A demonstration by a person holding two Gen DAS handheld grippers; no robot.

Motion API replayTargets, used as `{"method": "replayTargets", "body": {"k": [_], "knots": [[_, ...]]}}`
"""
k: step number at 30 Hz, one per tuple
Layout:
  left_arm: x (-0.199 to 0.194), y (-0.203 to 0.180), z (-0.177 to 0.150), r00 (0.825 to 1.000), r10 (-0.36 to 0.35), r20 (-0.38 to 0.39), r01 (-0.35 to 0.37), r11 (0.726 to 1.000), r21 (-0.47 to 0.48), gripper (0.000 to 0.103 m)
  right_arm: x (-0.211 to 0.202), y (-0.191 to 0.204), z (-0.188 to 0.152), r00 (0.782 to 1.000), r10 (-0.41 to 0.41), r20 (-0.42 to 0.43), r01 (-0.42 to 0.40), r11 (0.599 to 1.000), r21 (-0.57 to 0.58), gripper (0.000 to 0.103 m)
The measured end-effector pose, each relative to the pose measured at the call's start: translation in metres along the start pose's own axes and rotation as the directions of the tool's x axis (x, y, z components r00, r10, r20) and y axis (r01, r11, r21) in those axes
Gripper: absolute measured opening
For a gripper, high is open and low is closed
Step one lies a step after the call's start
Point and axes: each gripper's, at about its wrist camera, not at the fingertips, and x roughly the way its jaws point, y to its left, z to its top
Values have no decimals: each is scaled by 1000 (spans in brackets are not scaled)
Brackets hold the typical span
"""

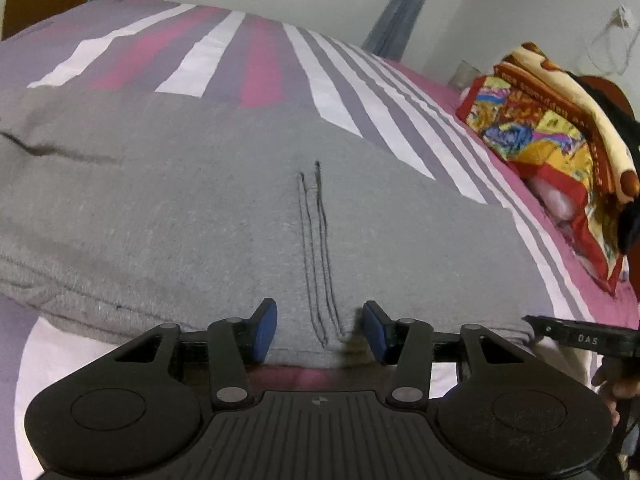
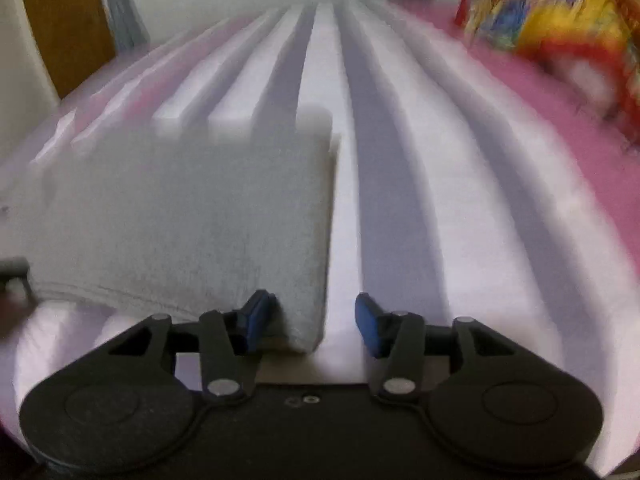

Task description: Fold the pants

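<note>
Grey pants (image 1: pixel 200 216) lie folded across the striped bed sheet (image 1: pixel 260 64), with two dark stitched lines running toward me. My left gripper (image 1: pixel 320 332) stands open at the near edge of the pants. The fabric lies between its blue pads (image 1: pixel 266 328), which do not press on it. In the blurred right wrist view the same pants (image 2: pixel 180 220) end at a straight right edge. My right gripper (image 2: pixel 314 322) is open over their near right corner. That corner lies beside the left pad (image 2: pixel 258 320), and the right pad is over bare sheet (image 2: pixel 400 200).
A bright patchwork blanket (image 1: pixel 540 132) is heaped at the right side of the bed on the pink part of the sheet. A black part of the other gripper and a hand (image 1: pixel 612 384) show at the right edge. A wooden door (image 2: pixel 64 20) and curtains stand behind.
</note>
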Motion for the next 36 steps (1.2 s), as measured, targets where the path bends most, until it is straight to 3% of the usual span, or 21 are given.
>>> {"method": "replayTargets", "body": {"k": [6, 8, 22, 25, 29, 33, 36], "knots": [[1, -1, 1, 1000, -1, -3, 1, 1000, 8, 48, -20, 3, 2, 997, -8, 82, 8, 1000, -9, 48], [3, -2, 1, 1000, -3, -1, 3, 1000, 12, 48, -7, 1, -2, 999, -22, 23, 22, 1000, -3, 48], [3, 1, -3, 1000, -26, 15, 26, 1000, 10, 48, -7, 2, -4, 1000, -19, 20, 19, 1000, 6, 53], [3, 1, 1, 1000, -20, -2, 20, 1000, 6, 48, -13, 4, -3, 998, -21, 51, 20, 1000, 17, 47], [1, 0, 5, 1000, -24, -4, 24, 1000, 3, 49, -11, 6, -4, 998, -31, 49, 31, 999, 17, 49], [-7, 4, 17, 998, -27, 57, 28, 1000, -8, 49, -25, 3, 8, 990, -2, 143, -4, 999, 40, 48], [6, 6, 41, 998, -22, 62, 23, 1000, -12, 49, -19, 3, 31, 984, -24, 175, 19, 999, 34, 47]]}}
